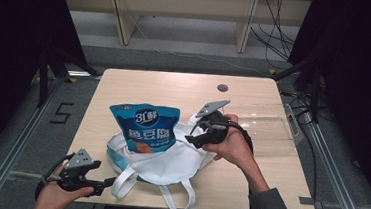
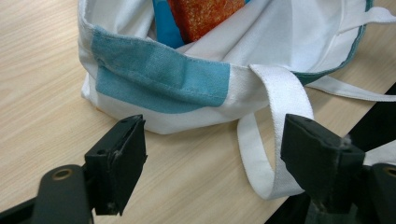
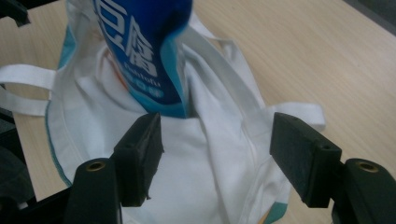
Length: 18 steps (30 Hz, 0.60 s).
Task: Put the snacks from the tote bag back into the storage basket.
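Note:
A white tote bag (image 1: 169,161) with teal trim lies on the wooden table (image 1: 164,88). A blue snack pouch (image 1: 144,129) sticks out of its mouth. At the table's front-left corner my left gripper (image 1: 109,183) is open. In the left gripper view its jaws (image 2: 212,154) stand apart in front of the bag's teal-patched rim (image 2: 159,79), with a white handle strap (image 2: 280,93) looping near the right jaw. My right gripper (image 1: 191,137) hovers open over the bag's right side. In the right gripper view it (image 3: 217,140) frames white cloth (image 3: 187,186) just below the pouch (image 3: 140,56).
A clear plastic container (image 1: 267,128) sits on the table's right part, behind the right hand. A round cable hole (image 1: 222,87) is near the far edge. Wooden furniture legs and cables stand on the floor beyond the table.

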### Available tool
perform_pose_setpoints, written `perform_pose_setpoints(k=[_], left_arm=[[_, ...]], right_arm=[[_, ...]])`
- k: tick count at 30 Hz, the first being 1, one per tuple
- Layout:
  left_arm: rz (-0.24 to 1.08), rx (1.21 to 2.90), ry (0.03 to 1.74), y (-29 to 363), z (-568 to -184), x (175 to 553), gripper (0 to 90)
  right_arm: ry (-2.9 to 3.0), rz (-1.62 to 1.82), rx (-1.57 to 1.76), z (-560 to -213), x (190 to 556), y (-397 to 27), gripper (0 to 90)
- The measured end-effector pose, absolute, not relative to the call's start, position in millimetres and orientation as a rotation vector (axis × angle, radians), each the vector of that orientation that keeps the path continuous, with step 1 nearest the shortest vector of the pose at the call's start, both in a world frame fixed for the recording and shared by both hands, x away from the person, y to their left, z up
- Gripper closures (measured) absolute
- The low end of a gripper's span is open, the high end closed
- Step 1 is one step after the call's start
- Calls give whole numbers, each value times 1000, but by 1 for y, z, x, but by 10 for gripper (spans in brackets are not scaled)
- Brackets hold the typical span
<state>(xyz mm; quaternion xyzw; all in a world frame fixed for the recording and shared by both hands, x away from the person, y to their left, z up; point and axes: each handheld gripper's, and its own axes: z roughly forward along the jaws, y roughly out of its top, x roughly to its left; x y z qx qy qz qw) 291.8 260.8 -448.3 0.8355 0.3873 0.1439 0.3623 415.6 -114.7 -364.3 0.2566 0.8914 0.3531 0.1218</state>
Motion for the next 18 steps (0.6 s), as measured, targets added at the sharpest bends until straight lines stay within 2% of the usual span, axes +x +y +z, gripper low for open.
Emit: perform_pose_setpoints(k=[3, 6, 10, 14, 18], left_arm=[[355, 2106, 1042, 258, -451, 291, 219], [373, 2178, 999, 264, -449, 294, 219], [377, 2131, 1028, 262, -453, 294, 219], [402, 2152, 998, 265, -453, 296, 219], [372, 2159, 1018, 266, -452, 296, 219]], right_arm=[[2621, 1042, 706, -353, 415, -108, 330], [2654, 1009, 660, -340, 419, -100, 318], [2690, 1020, 589, -322, 427, -86, 314], [2712, 1007, 543, -306, 432, -69, 329], [2745, 972, 487, -293, 437, -52, 356]])
